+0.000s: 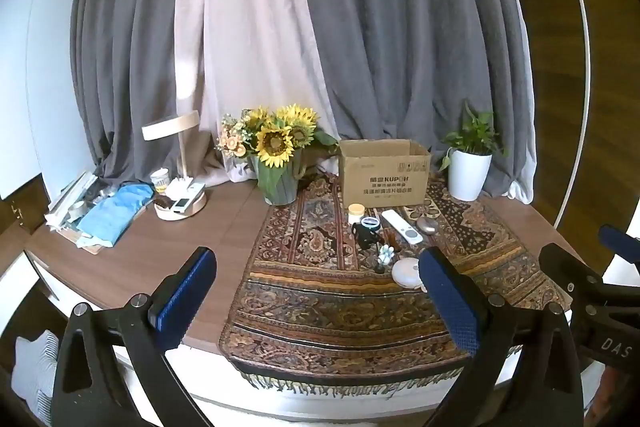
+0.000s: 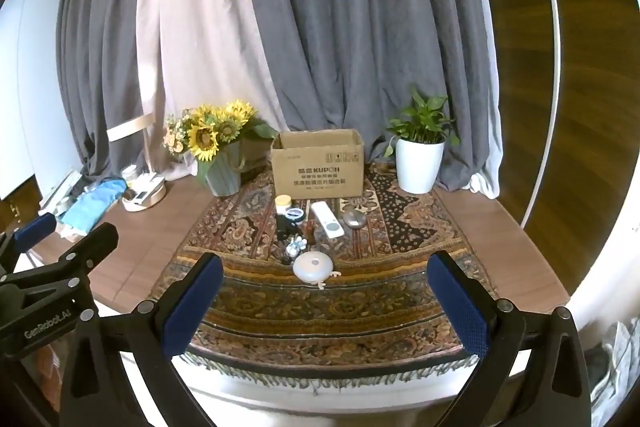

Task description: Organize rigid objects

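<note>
An open cardboard box (image 1: 383, 173) (image 2: 318, 163) stands at the back of a patterned rug (image 1: 340, 291) (image 2: 320, 303). In front of it lie small items: a cream jar (image 2: 283, 203), a black device with a round lens (image 2: 291, 218), a white remote (image 2: 327, 224), a grey oval stone (image 2: 354, 218), a small brown bottle (image 2: 309, 228), a cluster of pale beads (image 2: 295, 246) and a white round disc (image 2: 313, 267). My left gripper (image 1: 316, 291) is open and empty above the rug's near edge. My right gripper (image 2: 324, 297) is open and empty, just short of the disc.
A sunflower vase (image 2: 222, 167) stands left of the box and a potted plant in a white pot (image 2: 418, 165) to its right. A desk lamp on a tray of small things (image 1: 180, 203) and a blue cloth (image 1: 114, 211) sit at the table's far left. Curtains hang behind.
</note>
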`<state>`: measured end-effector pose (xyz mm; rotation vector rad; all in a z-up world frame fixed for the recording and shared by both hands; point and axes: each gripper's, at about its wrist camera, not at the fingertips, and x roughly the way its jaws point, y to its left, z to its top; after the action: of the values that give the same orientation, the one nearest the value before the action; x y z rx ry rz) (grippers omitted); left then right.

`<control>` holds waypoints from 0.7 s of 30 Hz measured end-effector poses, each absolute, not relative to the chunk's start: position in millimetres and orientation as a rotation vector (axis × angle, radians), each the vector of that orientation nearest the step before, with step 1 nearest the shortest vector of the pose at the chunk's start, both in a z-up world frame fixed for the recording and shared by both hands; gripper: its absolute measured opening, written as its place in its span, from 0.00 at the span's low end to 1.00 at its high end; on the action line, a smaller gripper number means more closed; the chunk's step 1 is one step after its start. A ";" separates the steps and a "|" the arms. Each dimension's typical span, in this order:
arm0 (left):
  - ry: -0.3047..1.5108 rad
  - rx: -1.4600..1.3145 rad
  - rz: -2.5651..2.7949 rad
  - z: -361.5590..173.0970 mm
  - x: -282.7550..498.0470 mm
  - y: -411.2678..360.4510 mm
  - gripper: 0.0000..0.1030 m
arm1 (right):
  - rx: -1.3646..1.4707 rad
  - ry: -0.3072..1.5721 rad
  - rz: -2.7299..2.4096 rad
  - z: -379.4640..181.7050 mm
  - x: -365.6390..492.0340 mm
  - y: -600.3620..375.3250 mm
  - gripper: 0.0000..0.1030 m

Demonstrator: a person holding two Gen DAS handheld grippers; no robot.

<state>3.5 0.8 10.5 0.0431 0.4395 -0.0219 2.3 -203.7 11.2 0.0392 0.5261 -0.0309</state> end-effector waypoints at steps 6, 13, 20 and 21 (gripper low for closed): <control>0.423 0.045 -0.016 14.6 1.7 2.9 1.00 | 0.041 0.517 -0.029 14.4 6.7 -204.6 1.00; 0.417 0.044 -0.015 14.2 1.6 2.7 1.00 | 0.041 0.508 -0.029 16.1 4.0 -206.5 1.00; 0.401 0.036 -0.015 15.7 0.2 0.6 1.00 | 0.040 0.505 -0.026 18.8 6.1 -207.9 1.00; 0.400 0.036 -0.015 14.7 -0.9 0.6 1.00 | 0.039 0.504 -0.027 19.1 5.6 -208.5 1.00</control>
<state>-0.9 0.6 14.7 0.0364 0.3998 -0.0155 5.6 -208.5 19.1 0.0392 0.5041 -0.0266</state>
